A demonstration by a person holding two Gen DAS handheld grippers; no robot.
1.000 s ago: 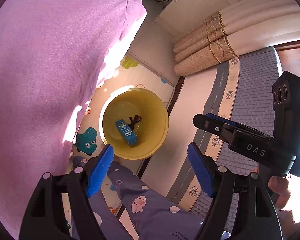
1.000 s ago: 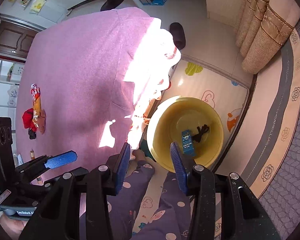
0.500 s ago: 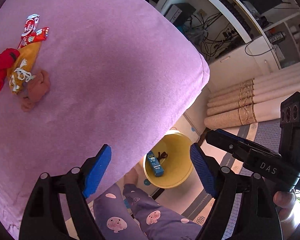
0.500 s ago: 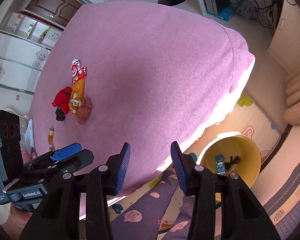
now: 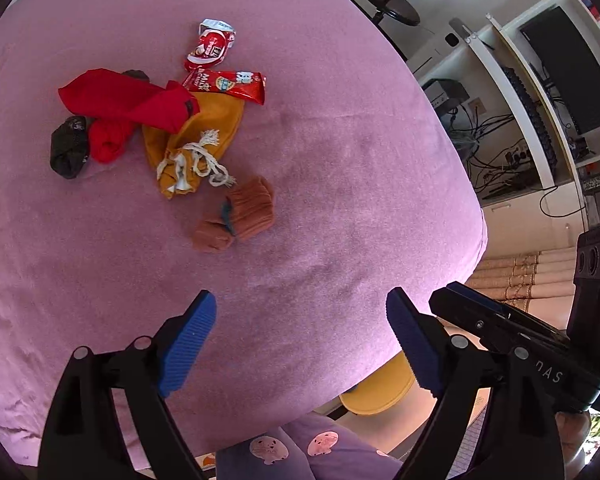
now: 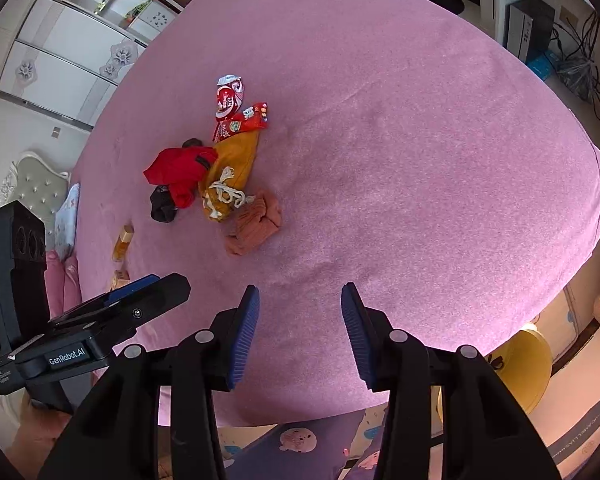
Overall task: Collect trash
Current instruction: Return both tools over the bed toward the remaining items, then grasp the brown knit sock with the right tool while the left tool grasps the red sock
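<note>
Pink bedding [image 5: 340,160] covers a wide bed that fills both wrist views, with a desk, cables and a chair base beyond its far edge. Starting from the tools: the left gripper [image 5: 300,336] hangs over the near part of the bed with its blue pads spread wide and nothing between them. The right gripper [image 6: 298,334] is beside it, parted a little less and likewise empty.

Outward from the left gripper, at about 11 o'clock, lies a pile of things. Nearest is a rust-brown sock [image 5: 240,216], then a mustard cloth bag [image 5: 198,140] with a white cord, a red garment [image 5: 128,104] and a dark sock [image 5: 70,146]. At the far side of the pile are the pieces that look like trash: a red candy wrapper [image 5: 228,84] touching the bag's top, and a red-and-white packet [image 5: 211,45] just beyond it.

A yellow bin [image 6: 528,368] sits on the floor off the near right corner of the bed, at about 4 o'clock from the right gripper.

This seems to be the reach for the next piece. The next move calls for passing over the clothes and closing on a wrapper alone, without catching the bag's fabric.
</note>
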